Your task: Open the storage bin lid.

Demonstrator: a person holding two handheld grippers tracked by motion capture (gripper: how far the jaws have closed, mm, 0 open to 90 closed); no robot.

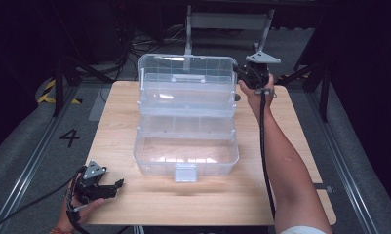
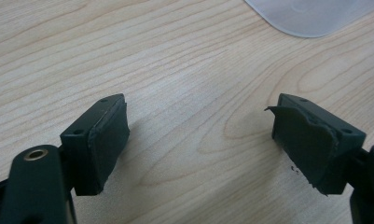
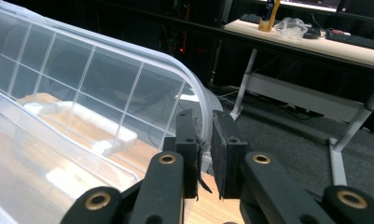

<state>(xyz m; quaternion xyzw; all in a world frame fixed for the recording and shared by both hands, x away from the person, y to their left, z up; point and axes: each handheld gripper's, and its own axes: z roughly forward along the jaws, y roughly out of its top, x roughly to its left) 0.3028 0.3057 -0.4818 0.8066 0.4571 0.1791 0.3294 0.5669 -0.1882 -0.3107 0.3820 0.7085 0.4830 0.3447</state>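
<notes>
1. The clear plastic box (image 1: 185, 156) stands mid-worktop, smooth and see-through, with rounded corners, a small latch tab on its near wall and a stepped inner tray behind the main tub.
2. Its lid (image 1: 185, 73) stands upright at the far side, moulded with a grid of thin ribs and a pale handle bar; its rim is a thick, rounded white lip.
3. The right gripper (image 3: 204, 140) has its fingers closed on the lid's rim at the upper right corner: in the right gripper view the lip runs down between the two black pads, one pad on each face of the rim.
4. Those fingers (image 3: 226, 149) are flat black blocks faced with thin rubber that is frayed at the edges; brass rivets sit in the links below them.
5. The left gripper (image 2: 201, 140) rests at the near left corner of the worktop (image 1: 203, 195), well apart from the box, its fingers wide apart with bare wood between them.
6. The left fingers (image 2: 100, 140) carry the same worn rubber facing, torn along the top of the right-hand pad.
7. The worktop is pale wood with a flowing grain, matt and flat. Beyond the left fingers a rounded corner of the box shows.
8. Open room: bare wood lies ahead of and between the left fingers; beyond the right fingers is dark floor and a grey desk frame (image 3: 315, 98), past the worktop's far edge.
</notes>
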